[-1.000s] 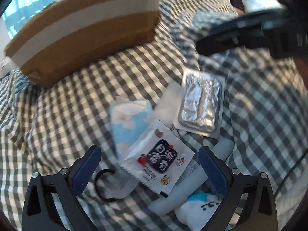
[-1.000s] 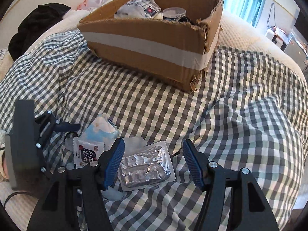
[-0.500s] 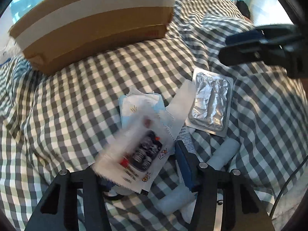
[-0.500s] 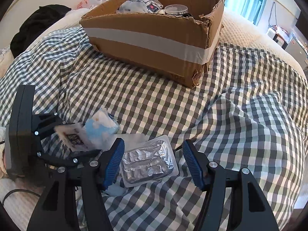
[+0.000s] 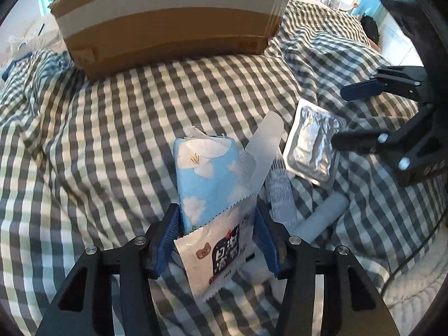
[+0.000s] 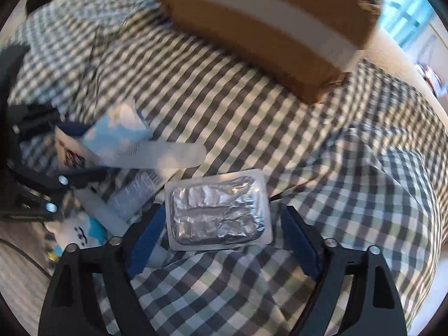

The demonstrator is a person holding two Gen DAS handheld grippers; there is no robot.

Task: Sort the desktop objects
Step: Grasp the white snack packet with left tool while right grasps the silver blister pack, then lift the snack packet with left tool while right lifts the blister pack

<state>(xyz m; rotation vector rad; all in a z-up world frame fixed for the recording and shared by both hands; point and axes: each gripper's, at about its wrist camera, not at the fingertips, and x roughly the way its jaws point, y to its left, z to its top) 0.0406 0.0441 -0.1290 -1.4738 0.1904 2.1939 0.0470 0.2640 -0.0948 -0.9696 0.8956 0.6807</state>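
My left gripper was clamped on a white snack sachet and the blue cloud-print tissue pack, both pinched between its 2 blue pads. My right gripper had just been opening and stood wide, straddling the foil blister pack on the checked blanket without touching it. The cardboard box sat beyond.
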